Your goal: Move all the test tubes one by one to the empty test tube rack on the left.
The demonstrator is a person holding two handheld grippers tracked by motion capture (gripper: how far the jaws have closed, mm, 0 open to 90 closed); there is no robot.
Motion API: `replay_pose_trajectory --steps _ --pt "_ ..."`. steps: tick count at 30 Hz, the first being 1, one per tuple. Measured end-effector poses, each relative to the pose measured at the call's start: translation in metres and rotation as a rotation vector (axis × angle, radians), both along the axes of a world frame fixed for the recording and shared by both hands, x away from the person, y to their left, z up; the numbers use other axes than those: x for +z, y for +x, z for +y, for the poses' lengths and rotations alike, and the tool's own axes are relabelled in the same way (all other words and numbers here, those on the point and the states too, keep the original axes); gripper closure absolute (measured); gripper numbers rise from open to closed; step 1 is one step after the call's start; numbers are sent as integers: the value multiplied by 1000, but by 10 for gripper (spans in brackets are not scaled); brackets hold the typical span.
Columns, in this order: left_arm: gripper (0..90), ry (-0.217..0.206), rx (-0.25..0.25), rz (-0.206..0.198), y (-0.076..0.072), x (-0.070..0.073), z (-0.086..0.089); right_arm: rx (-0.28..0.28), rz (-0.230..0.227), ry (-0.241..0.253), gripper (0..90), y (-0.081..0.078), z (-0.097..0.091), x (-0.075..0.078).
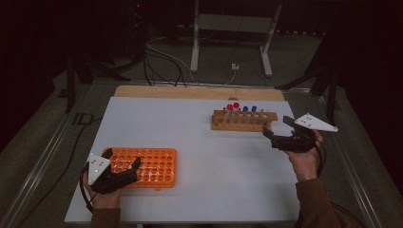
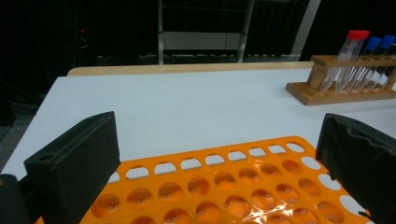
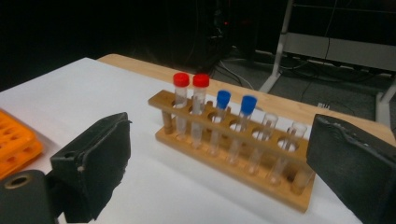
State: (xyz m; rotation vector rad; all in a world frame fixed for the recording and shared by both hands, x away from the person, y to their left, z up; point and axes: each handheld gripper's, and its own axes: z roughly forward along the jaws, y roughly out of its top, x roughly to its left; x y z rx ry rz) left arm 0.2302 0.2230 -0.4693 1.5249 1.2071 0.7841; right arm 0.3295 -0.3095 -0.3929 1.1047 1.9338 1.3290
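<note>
1. A flat white rectangular tabletop [image 1: 209,156] with a matte surface is carrying everything; a pale wooden strip is showing along its far edge.
2. A bright orange moulded-plastic tube rack [image 1: 148,166], a glossy rectangular grid of round holes, is lying at the near left of the tabletop; every hole in view is sitting empty.
3. The left tool [image 1: 122,162], black with blocky matte jaws and a grey three-cornered plate on top, is hovering over the near left corner of the orange rack. In the left gripper view its jaws are standing wide apart with the rack's top [image 2: 224,186] between and below them; the pads are pressing on nothing, so it is released.
4. A light-brown wooden test-tube rack [image 1: 243,121], a long two-tier bar with a single row of holes, is standing at the far right of the tabletop, well apart from the orange rack.
5. It is holding slim clear tubes, upright: two with red screw caps [image 3: 191,80], then two with blue caps [image 3: 235,101], then two uncapped tubes [image 3: 282,135]. Contents too small to tell.
6. The right tool [image 1: 276,128], same black build, is hanging just beside the wooden rack's right end, jaws pointing at it. Its jaws are gaping, gripping nothing.
</note>
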Motion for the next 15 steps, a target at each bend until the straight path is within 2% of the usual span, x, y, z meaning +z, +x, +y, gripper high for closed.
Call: replay_pose_trajectory --steps 2,3,6,7,11,15 --pt "5 -1 -8 5 1 0 -1 -1 -1 -13 76 4 1 2" --pt "5 0 -7 4 1 -1 -2 -11 -3 -40 89 13 2 5" --pt "5 1 -13 2 1 -1 -3 -16 5 -46 93 22 1 6" --pt "5 2 -13 3 1 -1 -3 -31 7 -53 103 31 2 6" --pt "5 -2 -17 3 1 -1 -4 -58 30 -73 150 52 2 -1" --pt "5 -3 -21 0 1 -1 -4 -95 64 -57 198 72 -3 -11"
